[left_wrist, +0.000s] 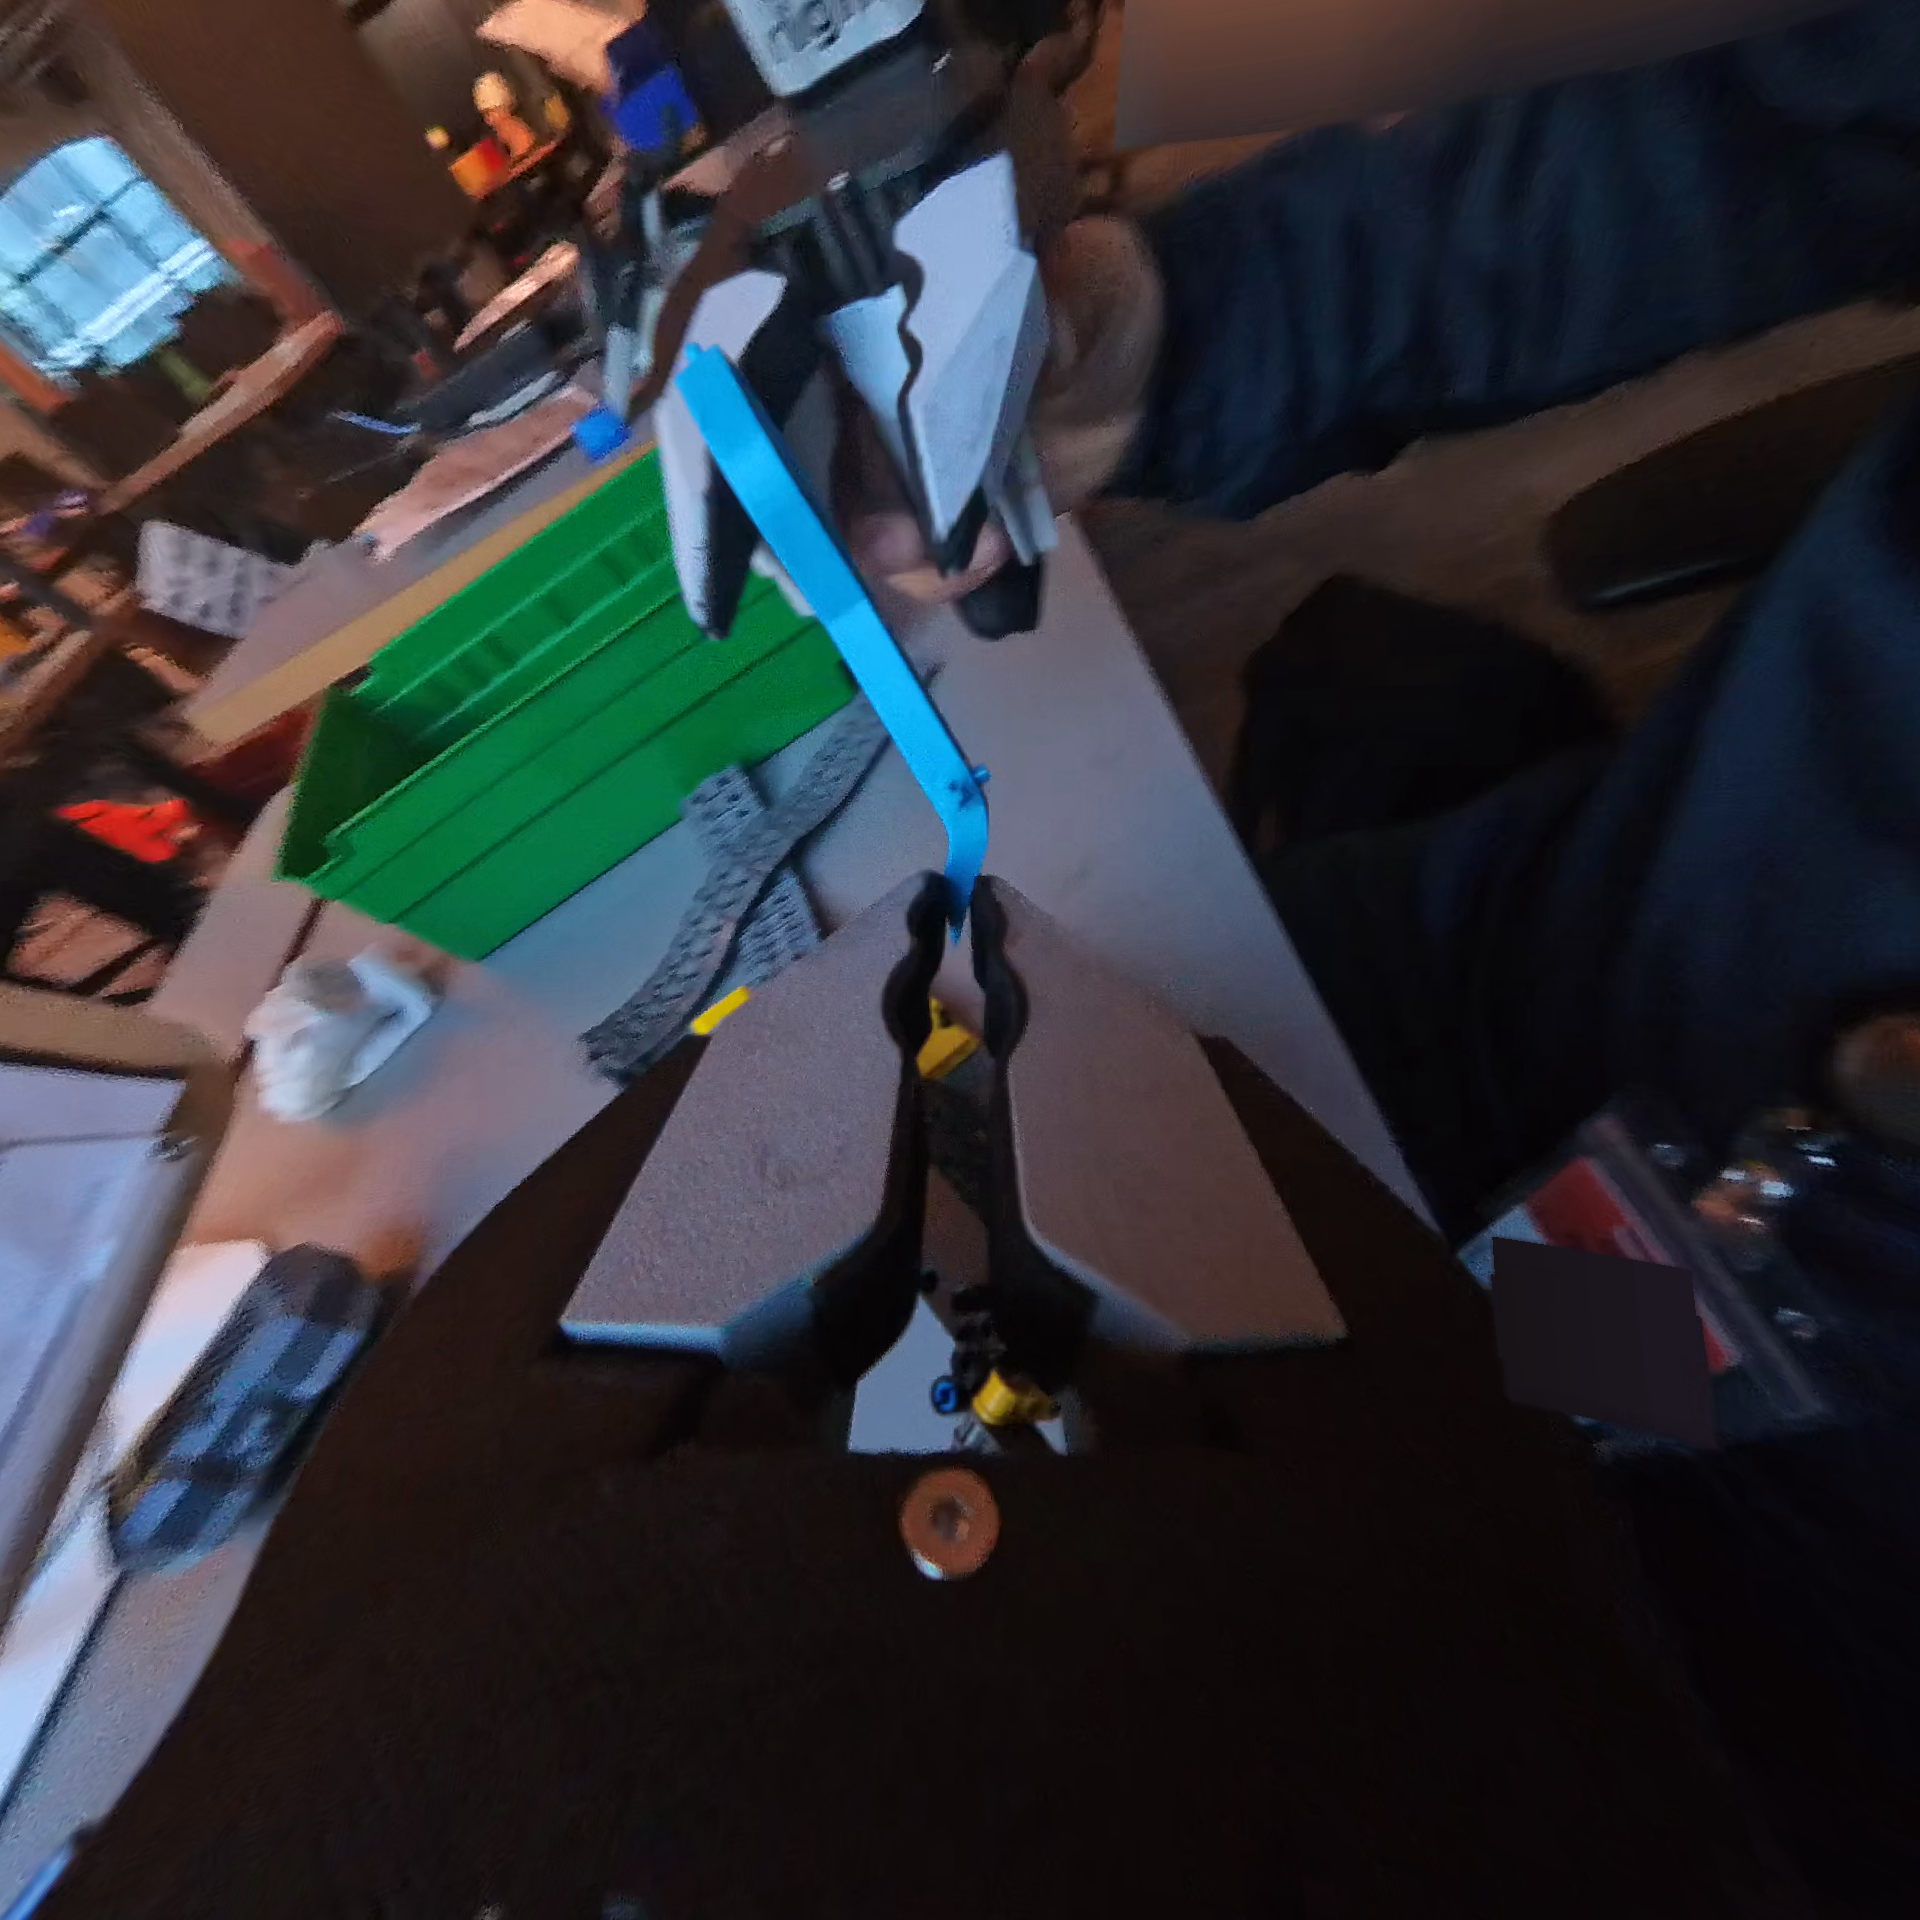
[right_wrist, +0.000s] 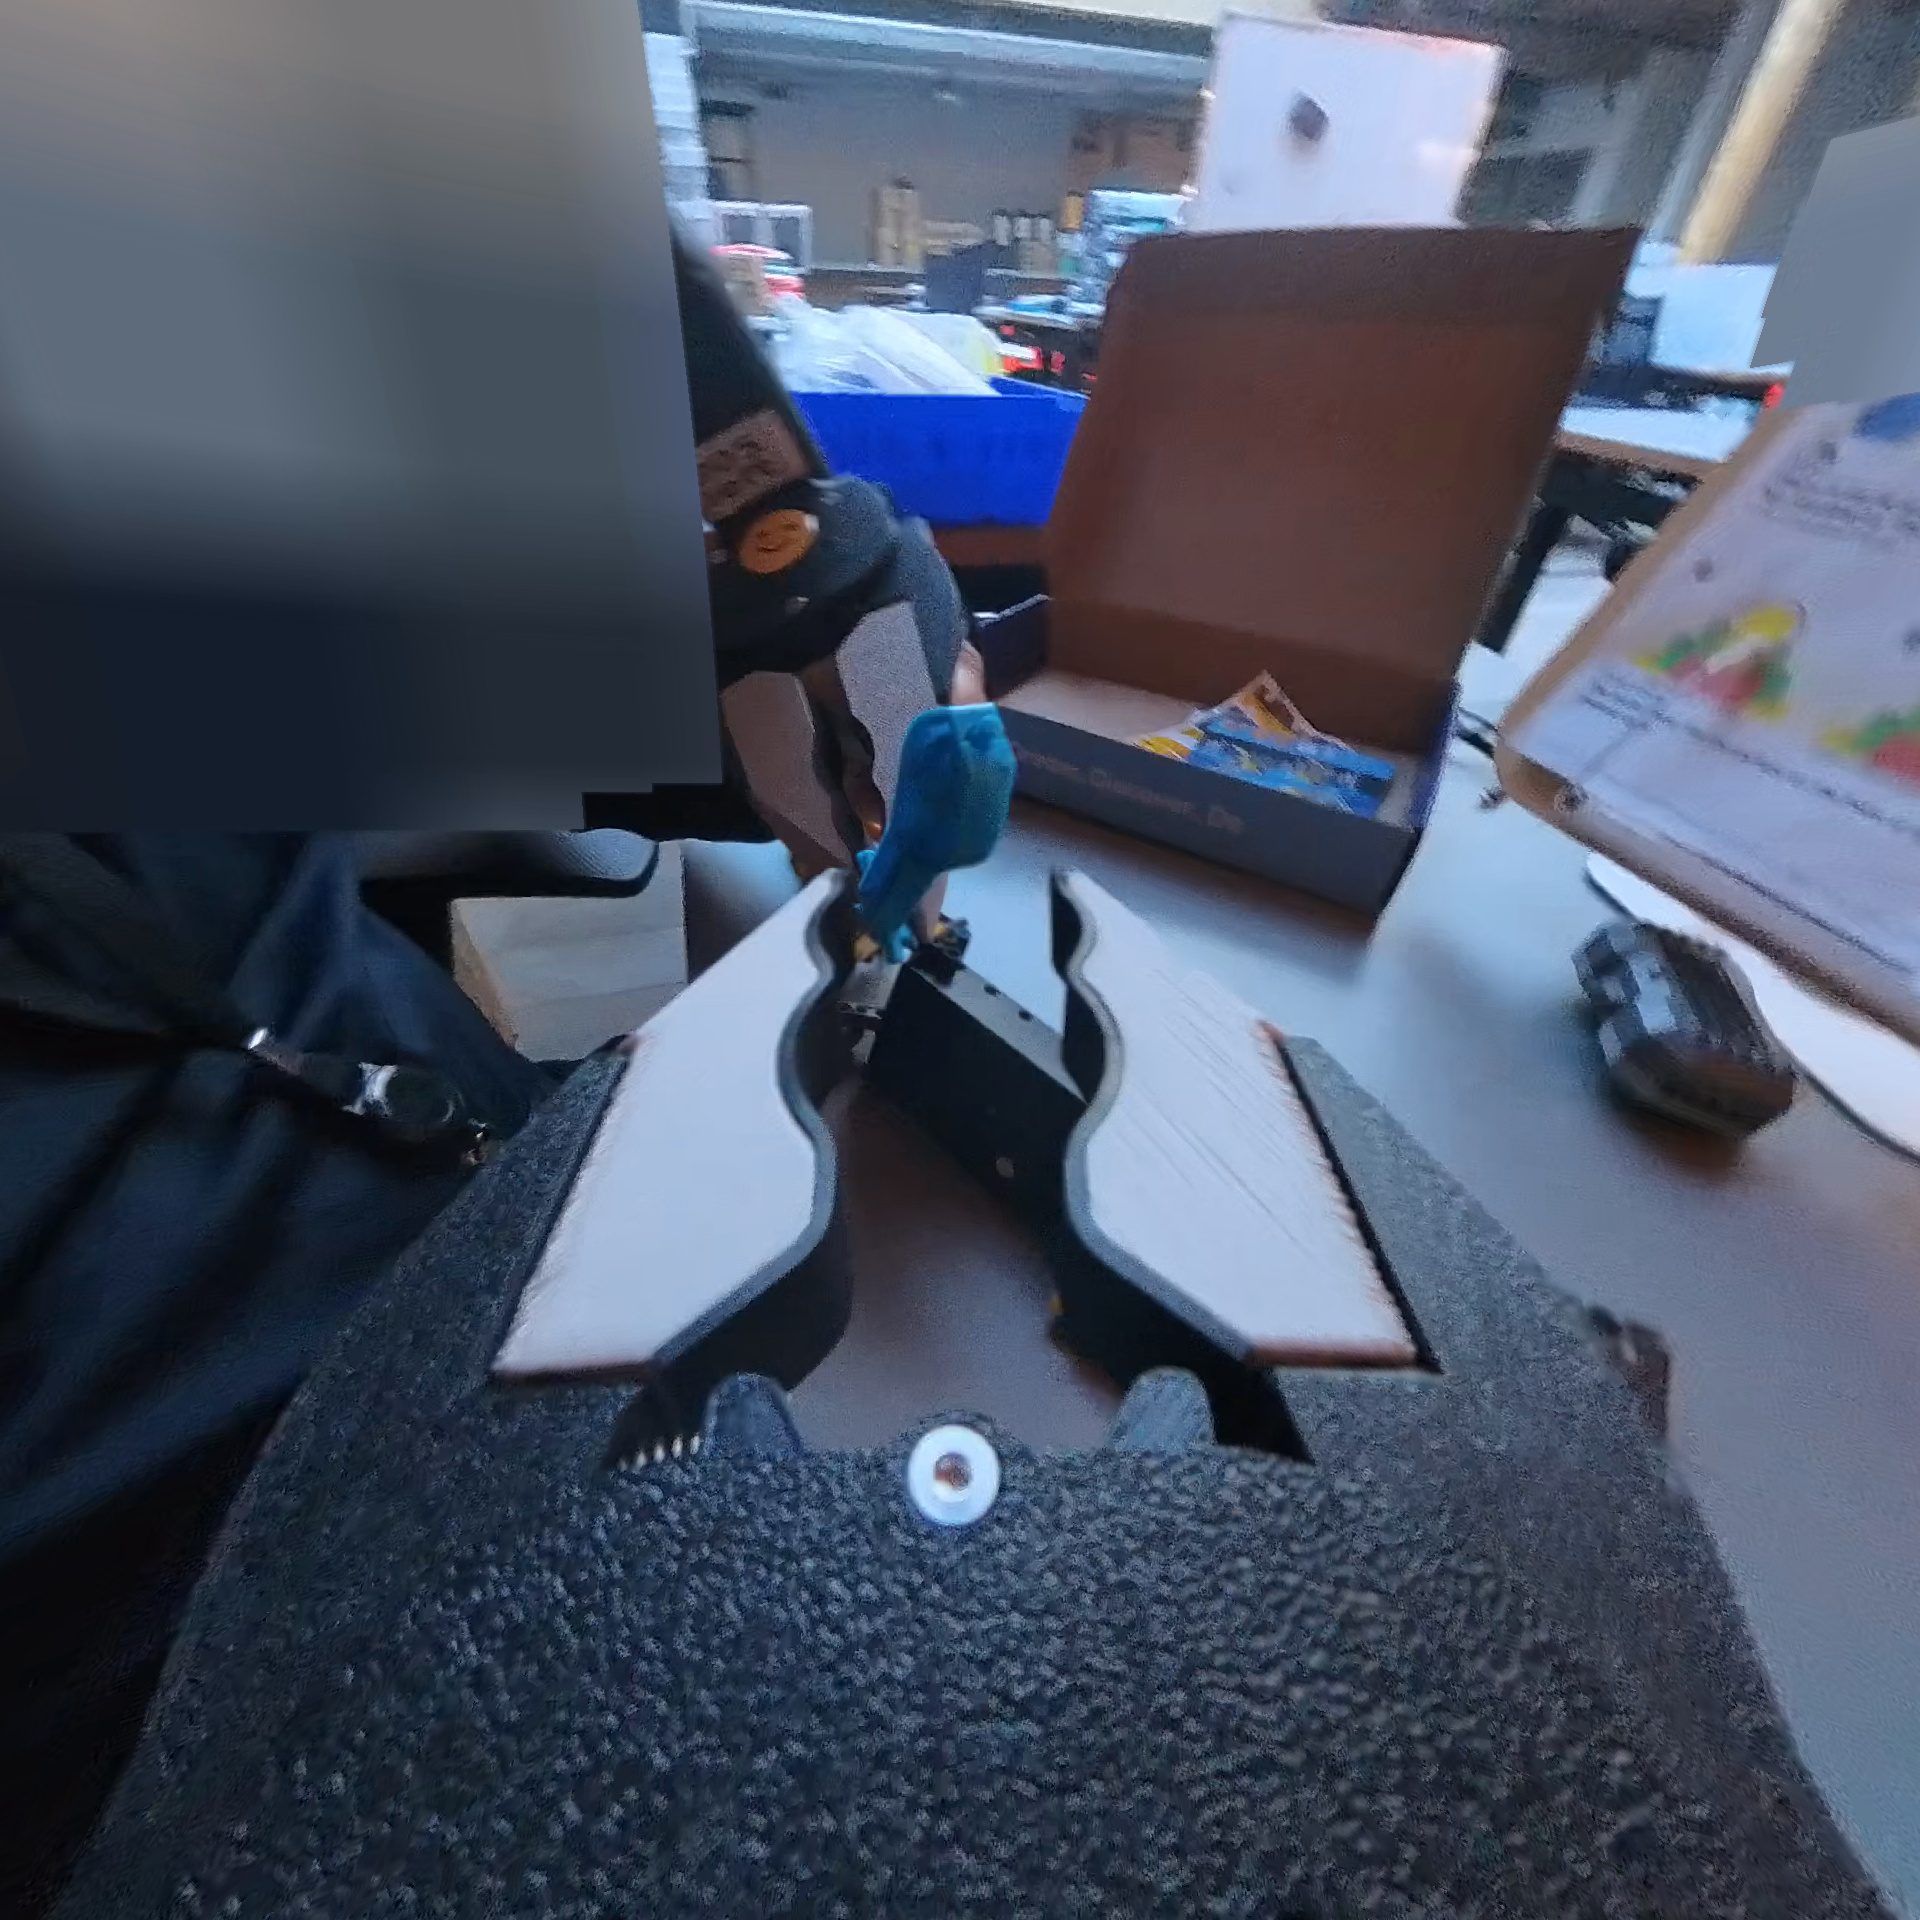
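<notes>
My left gripper (left_wrist: 961, 902) pinched the long, thin, bent blue plastic piece (left_wrist: 821, 582) above the pale table (left_wrist: 1101, 748); my right gripper (right_wrist: 951, 904) gaped around a black block (right_wrist: 977, 1060), seemingly without contact.

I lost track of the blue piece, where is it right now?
In the left wrist view the blue piece hangs mid-frame above the table, its lower end pinched in the left gripper, with the green bin to its left.
</notes>
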